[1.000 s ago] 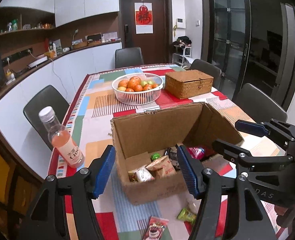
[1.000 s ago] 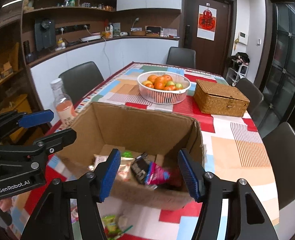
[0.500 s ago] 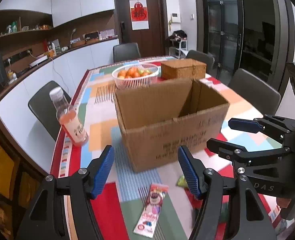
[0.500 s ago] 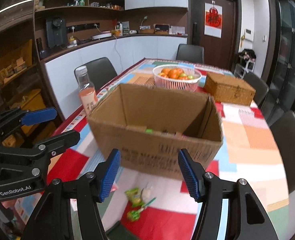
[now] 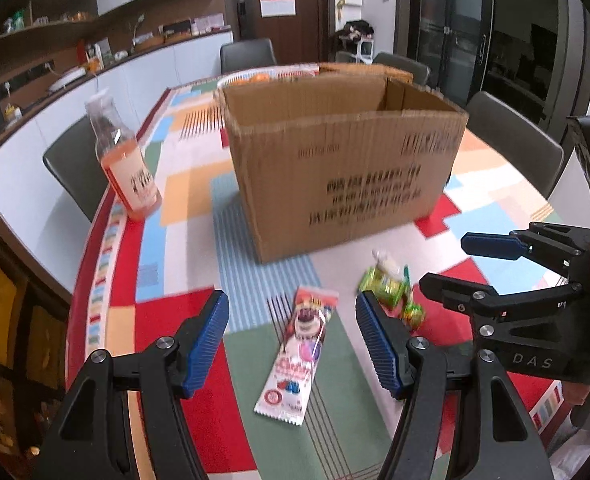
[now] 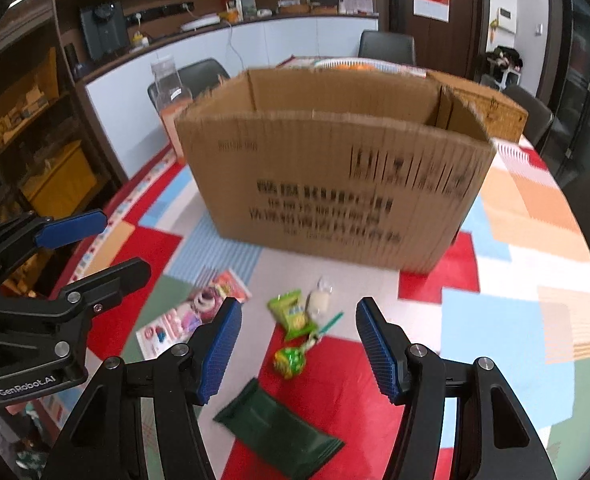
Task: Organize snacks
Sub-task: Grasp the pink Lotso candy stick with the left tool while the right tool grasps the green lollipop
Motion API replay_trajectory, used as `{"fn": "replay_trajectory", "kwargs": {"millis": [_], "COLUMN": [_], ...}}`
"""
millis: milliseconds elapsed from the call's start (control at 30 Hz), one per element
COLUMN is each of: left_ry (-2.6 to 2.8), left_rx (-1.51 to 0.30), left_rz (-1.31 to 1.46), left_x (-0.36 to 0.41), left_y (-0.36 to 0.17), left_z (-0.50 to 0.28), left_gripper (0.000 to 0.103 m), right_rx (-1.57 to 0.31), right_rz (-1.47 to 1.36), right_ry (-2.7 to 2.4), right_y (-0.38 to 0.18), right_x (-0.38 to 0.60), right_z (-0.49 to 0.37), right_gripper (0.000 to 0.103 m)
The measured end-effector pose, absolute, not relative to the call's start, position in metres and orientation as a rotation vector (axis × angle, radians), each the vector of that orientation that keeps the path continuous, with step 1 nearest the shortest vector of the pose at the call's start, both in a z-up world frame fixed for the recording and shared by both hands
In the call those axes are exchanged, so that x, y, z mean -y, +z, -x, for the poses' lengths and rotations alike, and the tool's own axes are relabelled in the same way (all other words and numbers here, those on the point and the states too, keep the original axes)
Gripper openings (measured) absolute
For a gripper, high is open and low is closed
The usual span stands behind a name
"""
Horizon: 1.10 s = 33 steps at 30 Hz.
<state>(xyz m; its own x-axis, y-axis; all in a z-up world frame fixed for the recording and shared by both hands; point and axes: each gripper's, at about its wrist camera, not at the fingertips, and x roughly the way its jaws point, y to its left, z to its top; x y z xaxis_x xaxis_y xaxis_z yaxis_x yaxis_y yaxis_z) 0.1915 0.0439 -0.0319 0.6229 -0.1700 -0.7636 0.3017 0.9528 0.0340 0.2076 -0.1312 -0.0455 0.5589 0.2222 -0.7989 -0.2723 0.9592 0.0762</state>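
Note:
An open cardboard box (image 5: pixel 343 168) (image 6: pixel 335 184) stands on the patterned table. In front of it lie loose snacks: a pink and white candy packet (image 5: pixel 299 356) (image 6: pixel 191 316), a green snack bag (image 5: pixel 383 286) (image 6: pixel 291 314), a small white sweet (image 6: pixel 321 300), a green lollipop (image 6: pixel 291 360) and a dark green packet (image 6: pixel 279 428). My left gripper (image 5: pixel 291 342) is open above the pink packet, with nothing between its fingers. My right gripper (image 6: pixel 297 344) is open over the green lollipop and touches nothing.
A bottle of pink drink (image 5: pixel 125 160) stands left of the box near the table edge. Behind the box are a white fruit basket (image 6: pixel 359 66) and a wicker box (image 6: pixel 487 108). Grey chairs (image 5: pixel 515 144) ring the table.
Both grippers have pulled back from above the box and sunk toward the table. The box's inside has dropped out of sight, and the loose snacks in front now lie under the fingers.

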Motion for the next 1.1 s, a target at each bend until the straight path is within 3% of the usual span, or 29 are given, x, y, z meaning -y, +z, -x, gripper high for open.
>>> {"fn": "replay_trajectory", "kwargs": {"millis": [733, 800, 1100], "left_ry": [-0.280, -0.275, -0.272], "left_rx": [-1.012, -1.013, -1.044], "left_rz": [-0.149, -0.143, -0.130], "left_x": [-0.038, -0.037, -0.030], "left_y": [-0.105, -0.107, -0.118], "left_z": [-0.217, -0.221, -0.227], "left_gripper": [0.064, 0.064, 0.042], "right_rx": [-1.077, -1.080, -1.104], "right_rz": [0.059, 0.056, 0.050], "right_ry": [0.268, 0.270, 0.281], "right_y": [-0.106, -0.108, -0.118], "right_x": [0.125, 0.125, 0.122], "right_z": [-0.217, -0.219, -0.224], "right_gripper": [0.060, 0.057, 0.042]}}
